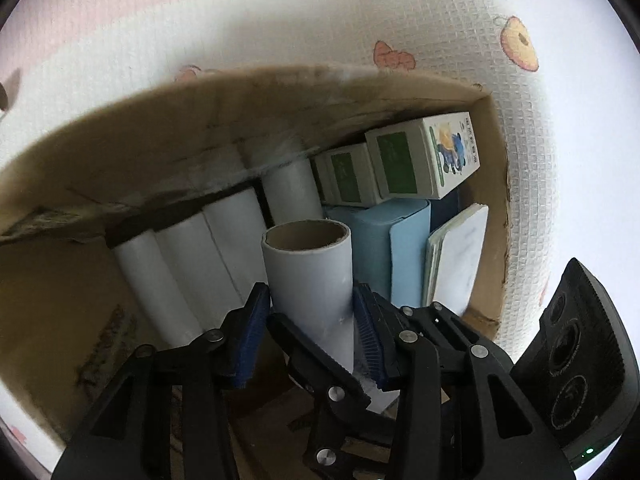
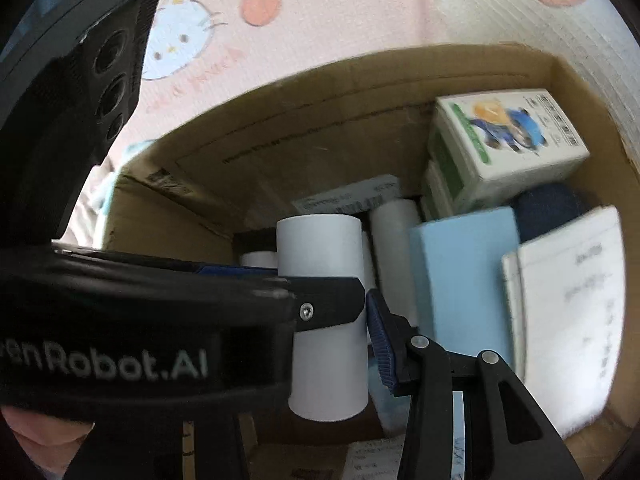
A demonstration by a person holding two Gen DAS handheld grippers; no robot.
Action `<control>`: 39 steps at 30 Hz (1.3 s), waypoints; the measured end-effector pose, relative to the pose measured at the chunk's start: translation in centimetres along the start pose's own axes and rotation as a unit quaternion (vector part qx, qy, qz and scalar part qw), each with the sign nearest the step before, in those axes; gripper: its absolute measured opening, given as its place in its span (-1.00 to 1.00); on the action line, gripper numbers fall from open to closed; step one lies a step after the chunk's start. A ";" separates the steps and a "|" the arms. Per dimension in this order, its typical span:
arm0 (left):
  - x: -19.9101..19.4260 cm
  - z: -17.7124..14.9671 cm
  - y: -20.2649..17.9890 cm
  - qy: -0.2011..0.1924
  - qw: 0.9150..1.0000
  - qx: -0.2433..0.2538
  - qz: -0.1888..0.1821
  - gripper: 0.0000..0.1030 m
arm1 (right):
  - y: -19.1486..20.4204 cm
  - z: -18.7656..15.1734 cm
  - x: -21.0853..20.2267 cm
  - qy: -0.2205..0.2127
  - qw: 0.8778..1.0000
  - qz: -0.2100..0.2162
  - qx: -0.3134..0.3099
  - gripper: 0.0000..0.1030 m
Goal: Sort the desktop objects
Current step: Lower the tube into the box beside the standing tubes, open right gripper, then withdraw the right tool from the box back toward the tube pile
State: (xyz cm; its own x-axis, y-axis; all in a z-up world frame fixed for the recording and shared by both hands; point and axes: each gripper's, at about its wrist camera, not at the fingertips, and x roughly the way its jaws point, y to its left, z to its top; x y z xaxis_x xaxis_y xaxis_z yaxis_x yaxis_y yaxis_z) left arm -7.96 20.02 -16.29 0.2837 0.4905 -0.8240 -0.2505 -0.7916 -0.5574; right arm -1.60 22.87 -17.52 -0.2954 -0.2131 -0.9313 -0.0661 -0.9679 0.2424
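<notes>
White hollow roll (image 1: 308, 276) stands tilted inside the cardboard box (image 1: 120, 152), beside 4 similar rolls (image 1: 224, 240).

Black claw (image 1: 312, 320), blue ribbed pads (image 1: 252, 336), silver screws

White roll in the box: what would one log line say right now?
left gripper: shut on white roll | right gripper: cannot tell | cardboard box: rolls, cartons, notebooks inside
</notes>
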 end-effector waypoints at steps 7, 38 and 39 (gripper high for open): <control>0.9 -0.1 -0.4 0.001 0.999 0.001 0.035 -0.10 | -1.2 -0.6 -1.0 0.004 1.000 0.002 0.014 -0.21; 0.5 -0.1 1.6 -0.043 0.994 -0.079 0.066 -0.19 | 0.9 -5.0 -6.4 -0.021 0.979 -0.180 -0.094 -0.21; 0.3 -0.3 1.7 -0.045 0.994 -0.083 0.060 -0.45 | 1.0 -5.1 -6.4 -0.022 0.978 -0.181 -0.097 -0.20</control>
State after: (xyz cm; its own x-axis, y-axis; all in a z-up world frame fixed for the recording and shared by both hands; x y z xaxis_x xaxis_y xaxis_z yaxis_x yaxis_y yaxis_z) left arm -7.99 18.69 -17.50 0.1757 0.4143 -0.8930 -0.1183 -0.8917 -0.4369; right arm 5.05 22.62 -12.67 -0.3274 0.1508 -0.9328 0.0066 -0.9868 -0.1619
